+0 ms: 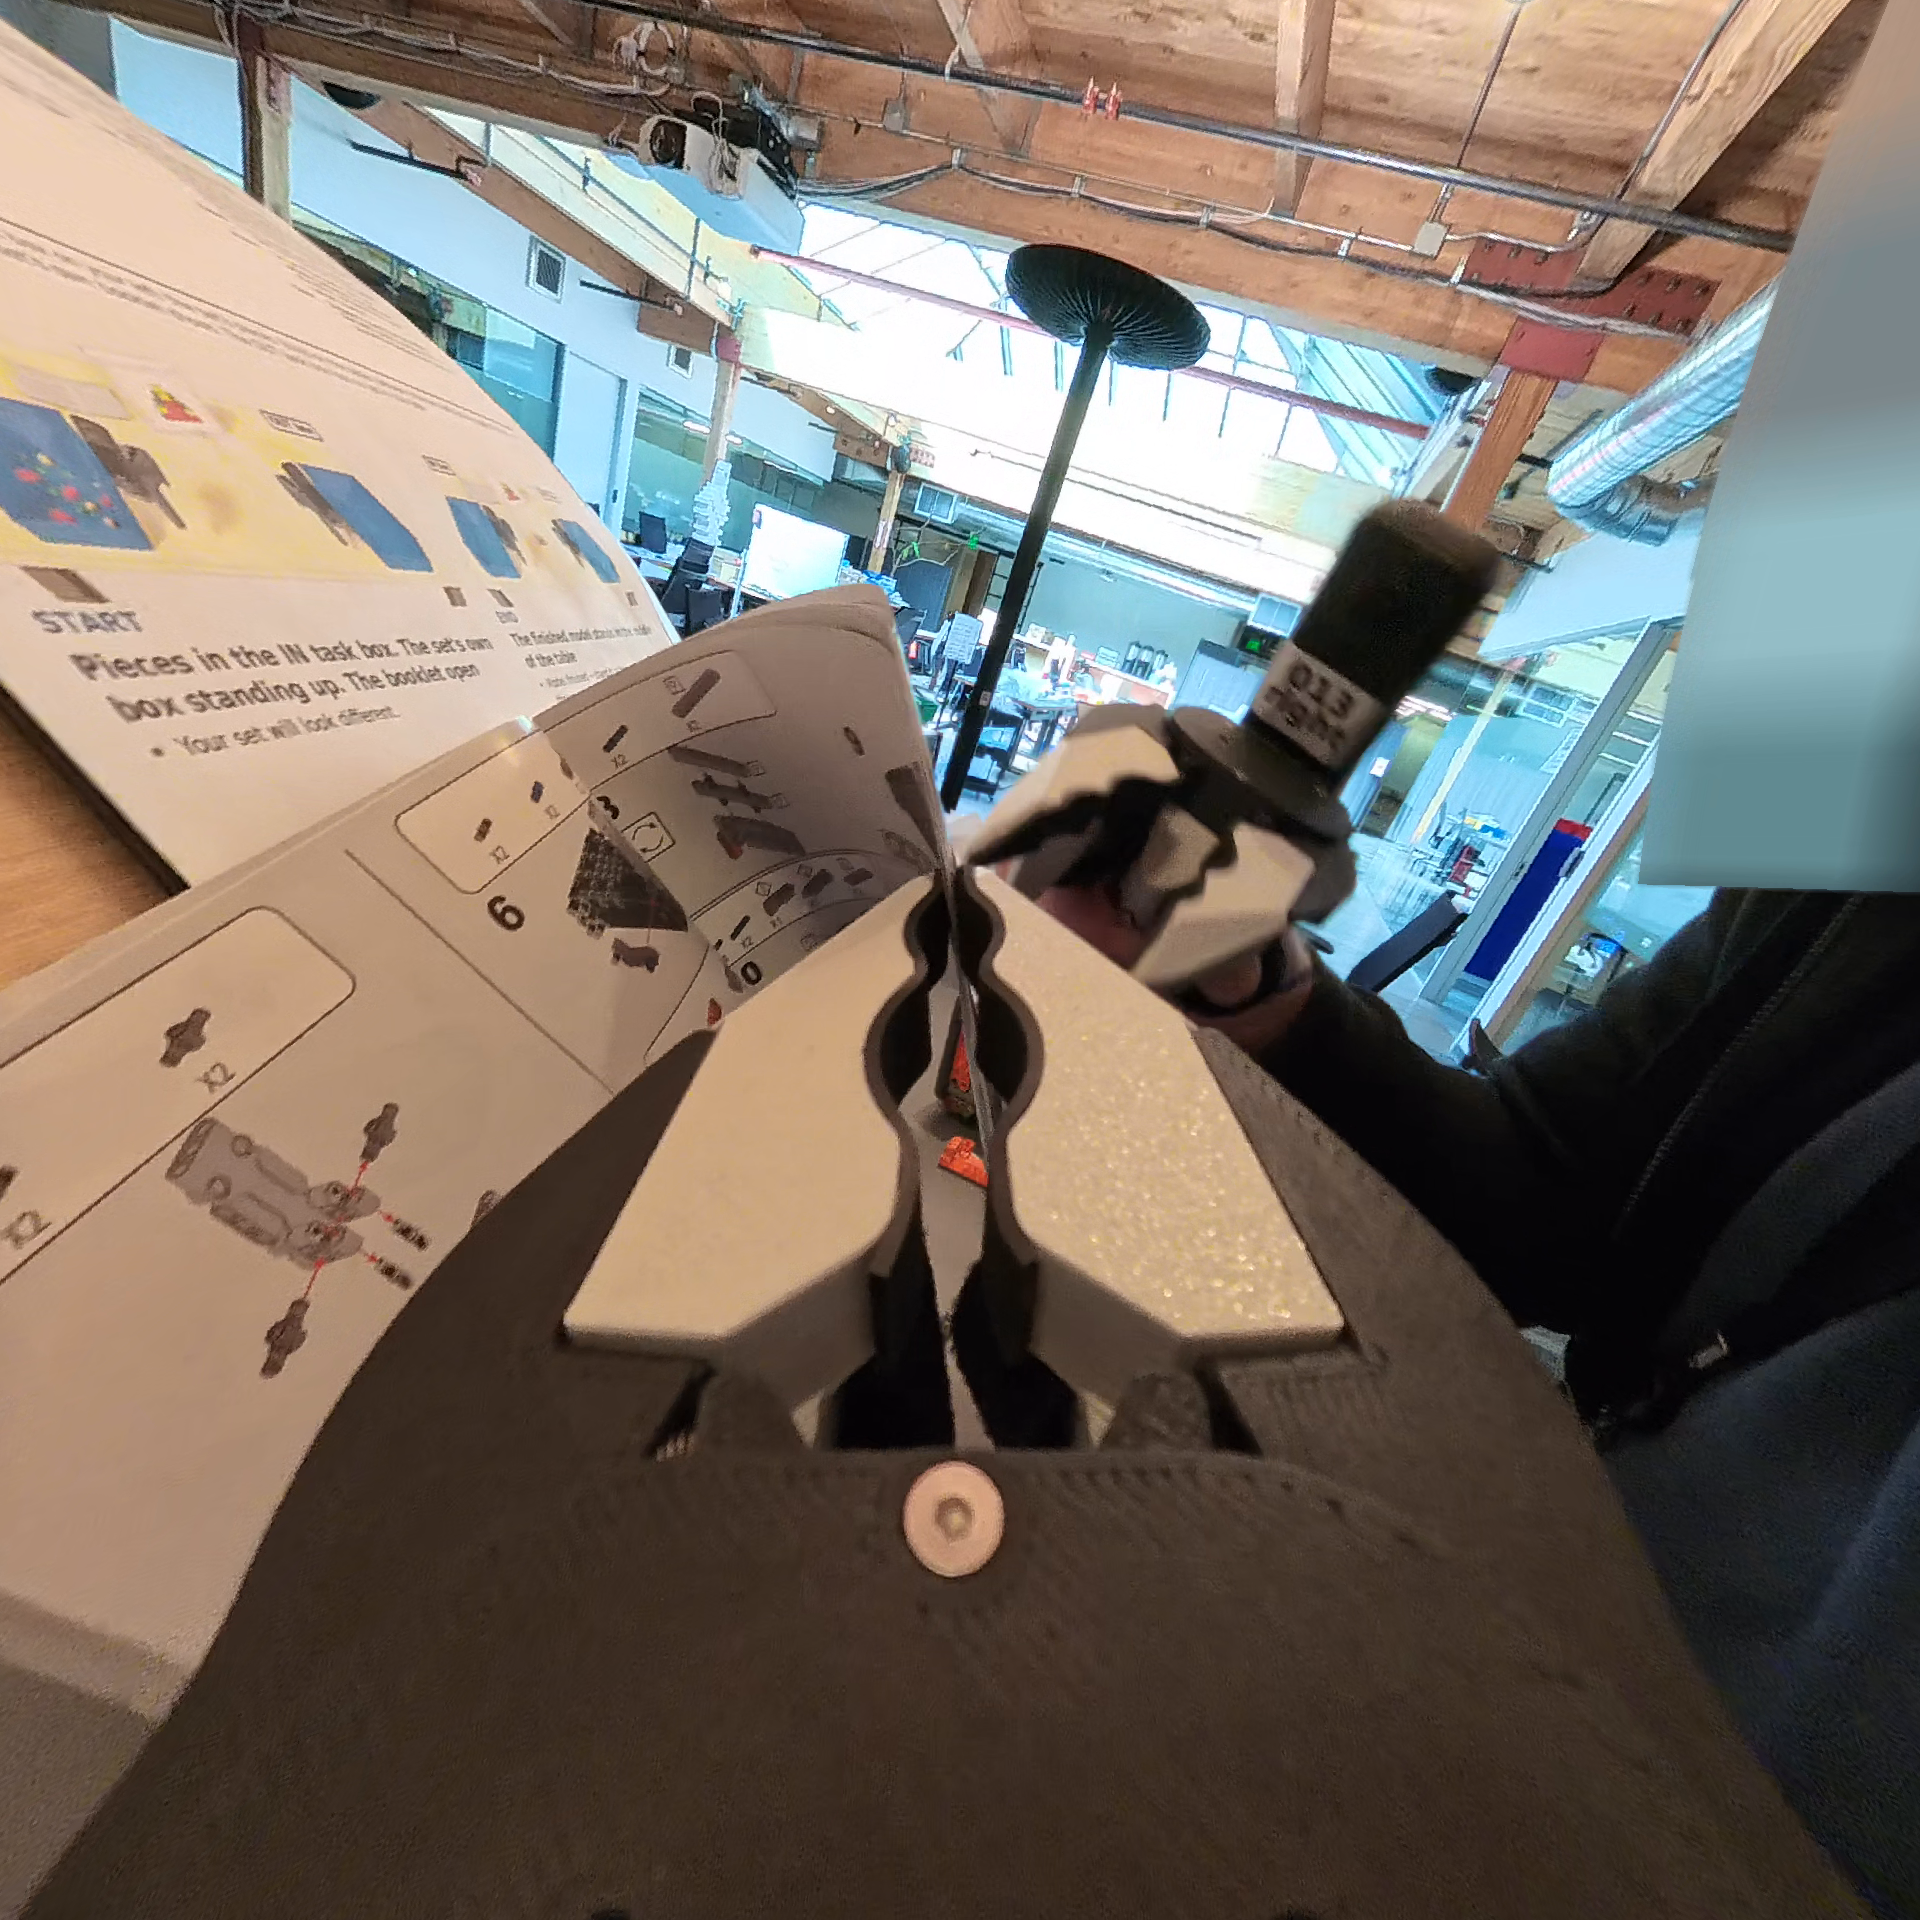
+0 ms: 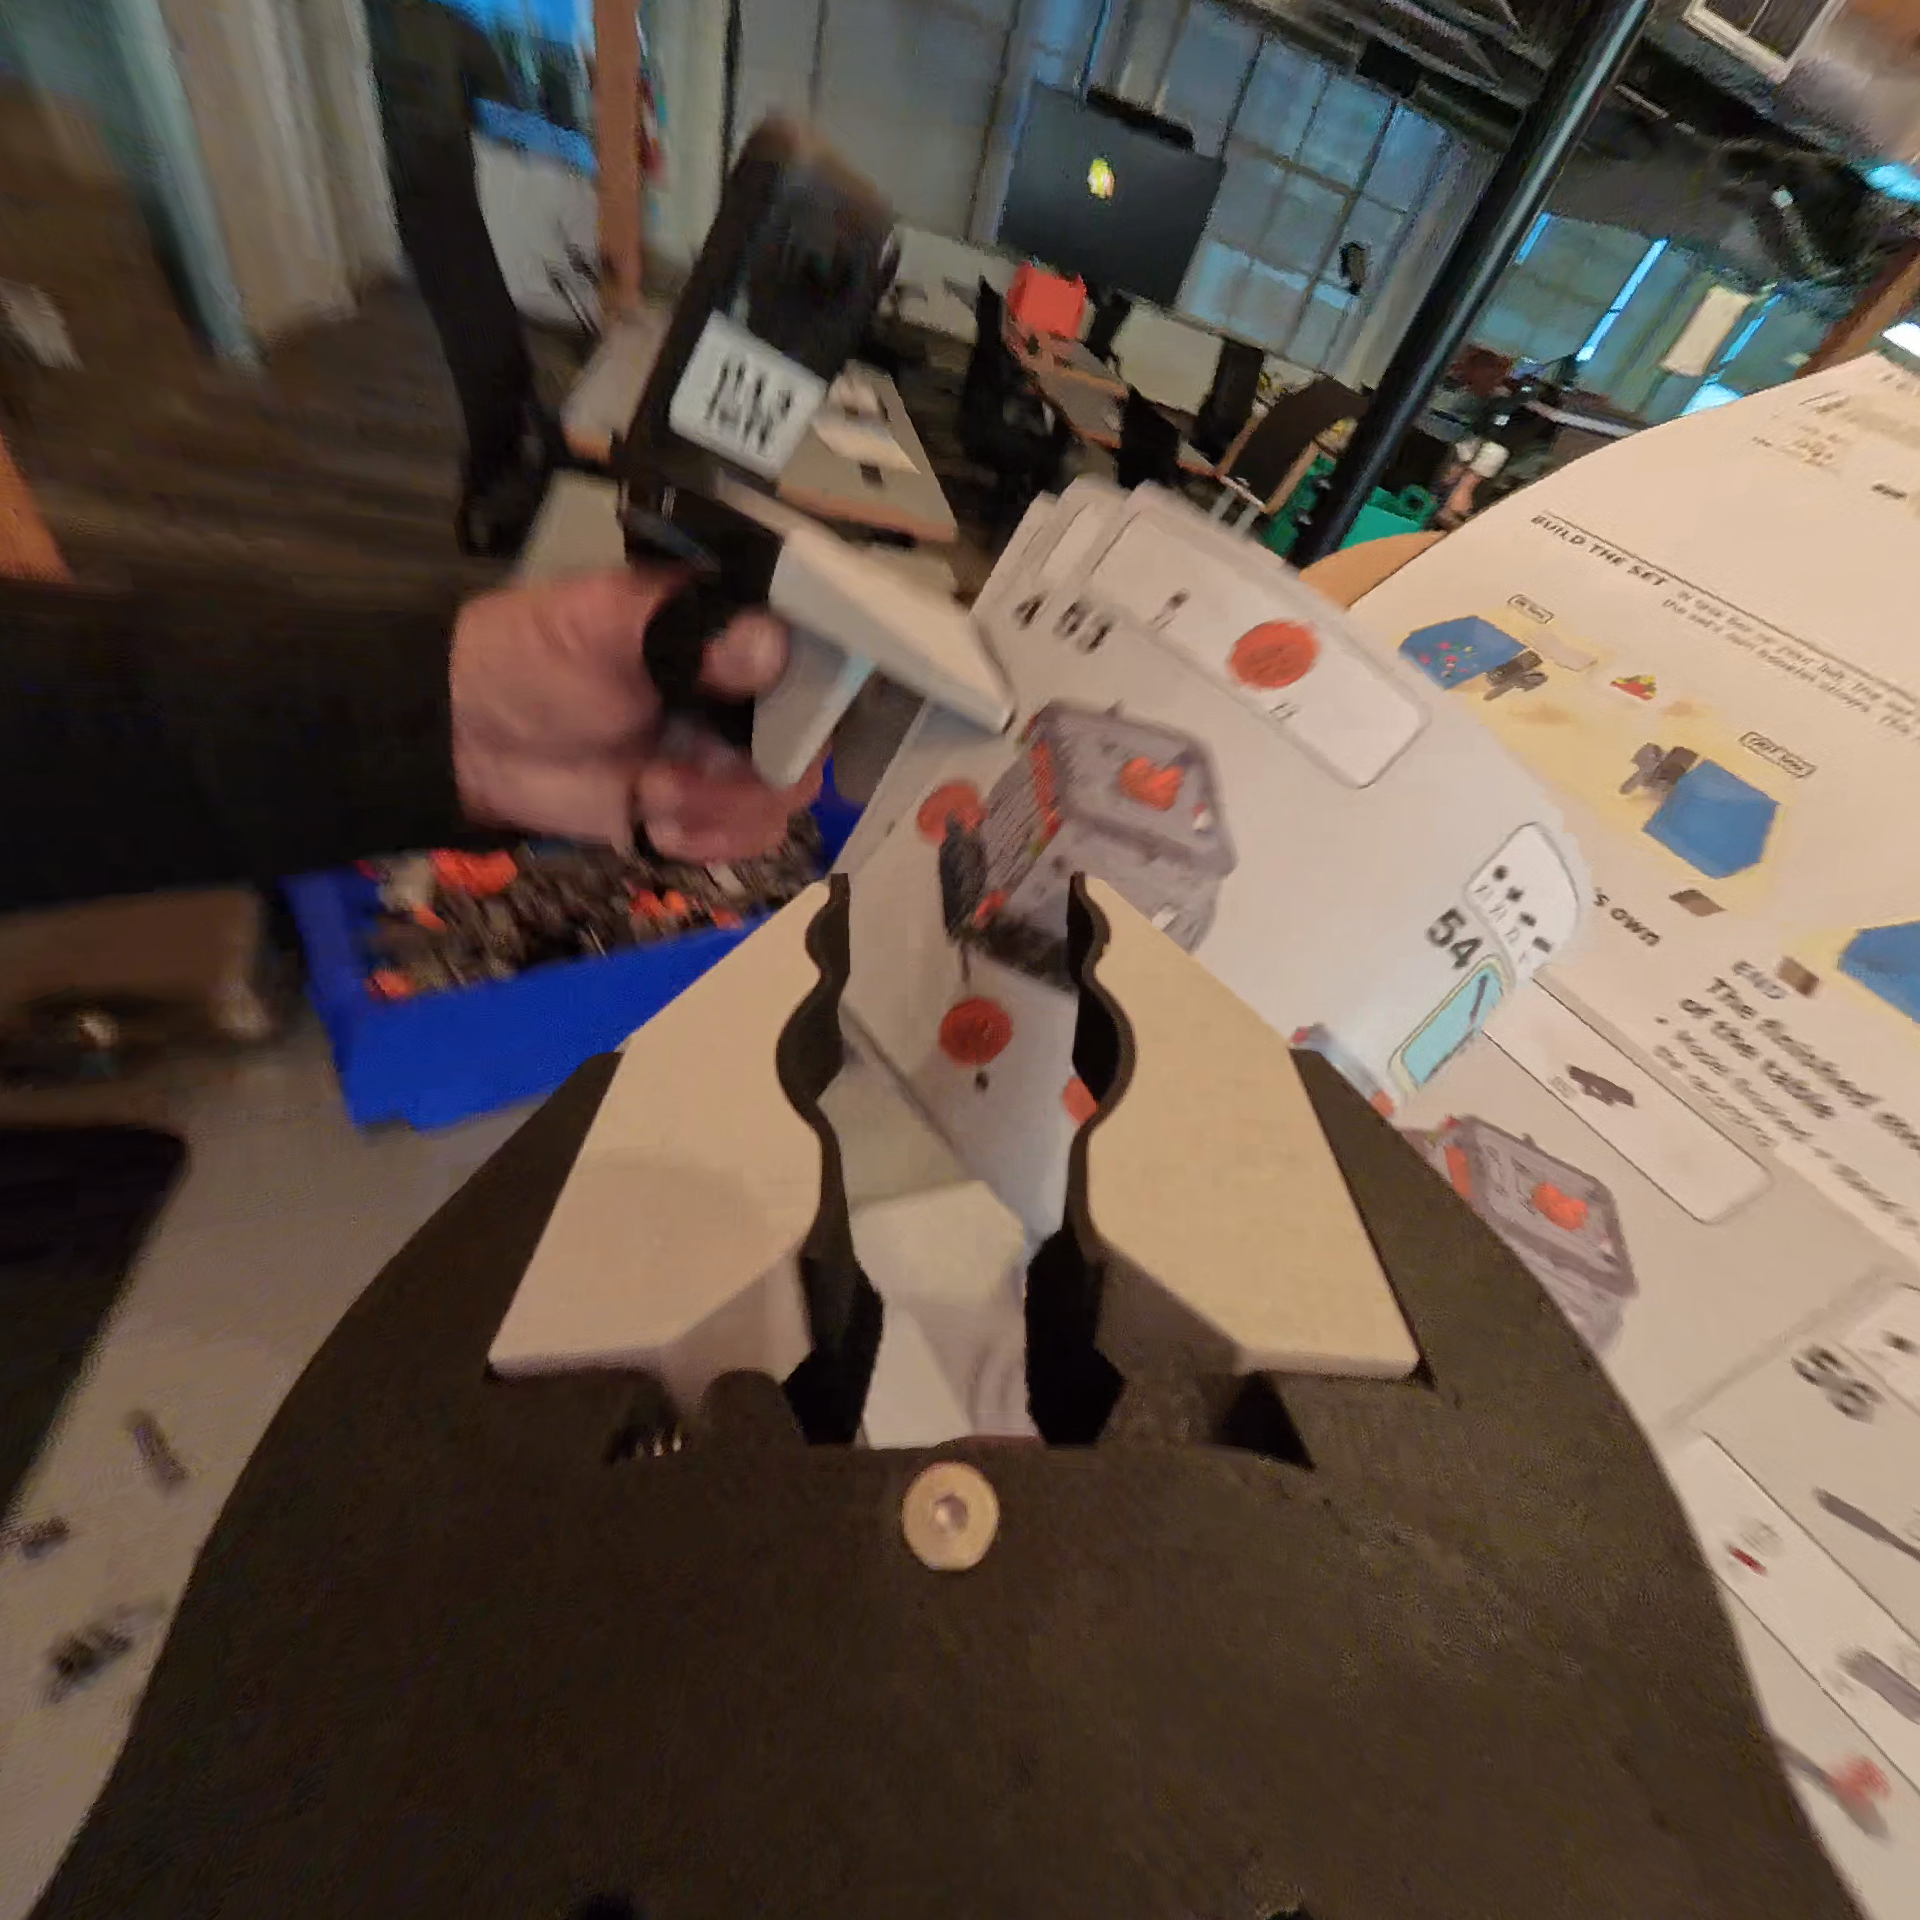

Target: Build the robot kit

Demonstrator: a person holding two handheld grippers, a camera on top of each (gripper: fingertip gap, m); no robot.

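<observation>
A white building-instruction booklet stands open, with its pages fanned. My left gripper is shut on the edge of a few raised pages. It also shows in the right wrist view, held by a hand, pinching the page tops. My right gripper is open. A booklet page with grey and orange model drawings stands in the gap between its fingers. The right gripper also shows in the left wrist view, just right of the pinched pages.
A large printed instruction sheet leans behind the booklet and shows in the right wrist view. A blue bin of dark and orange pieces sits to the left. Small loose pieces lie on the pale table. A black pole lamp stands behind. Spacing between my two grippers at the tips: around 4 centimeters.
</observation>
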